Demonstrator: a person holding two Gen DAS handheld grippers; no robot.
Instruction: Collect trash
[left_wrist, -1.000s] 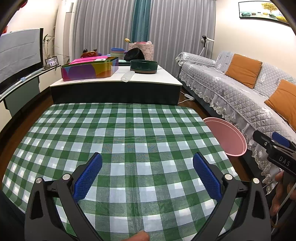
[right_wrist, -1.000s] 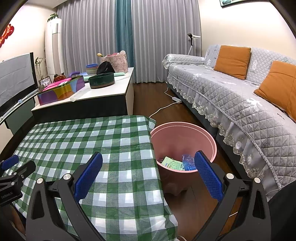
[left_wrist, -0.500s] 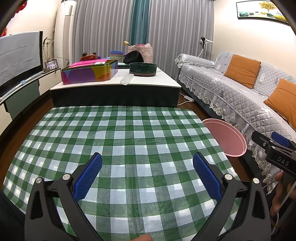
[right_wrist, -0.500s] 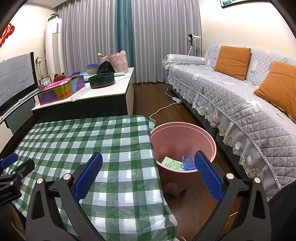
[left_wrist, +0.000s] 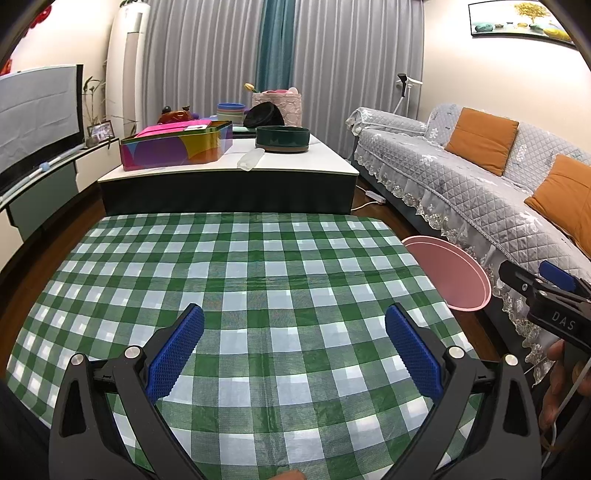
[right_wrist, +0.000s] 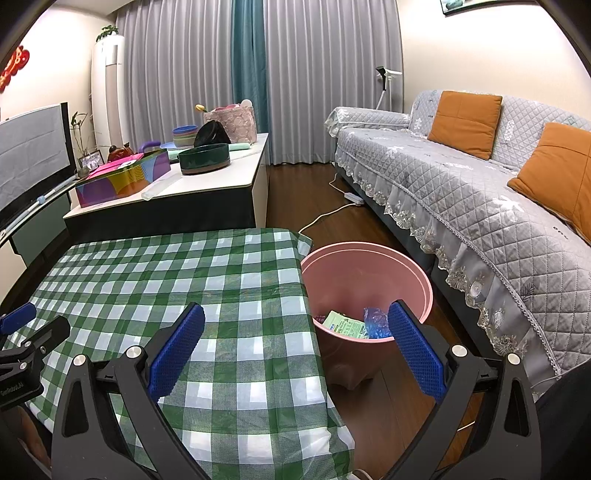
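A pink bin (right_wrist: 369, 273) stands on the floor at the right edge of the table with the green checked cloth (right_wrist: 184, 273). Inside it lie a green packet (right_wrist: 341, 324) and a blue wrapper (right_wrist: 375, 319). The bin's rim also shows in the left wrist view (left_wrist: 448, 273). My right gripper (right_wrist: 295, 339) is open and empty, above the table's right edge and the bin. My left gripper (left_wrist: 293, 345) is open and empty above the checked cloth (left_wrist: 240, 277). The cloth shows no trash.
A low white-topped table (left_wrist: 229, 170) behind carries a colourful tin (left_wrist: 177, 147), a dark green bowl (left_wrist: 282, 138) and a basket. A grey sofa (right_wrist: 480, 192) with orange cushions runs along the right. A white cable (right_wrist: 325, 218) lies on the wood floor.
The left gripper's view has tilted up and back slightly. The right gripper has hardly moved. Both stay open and empty.
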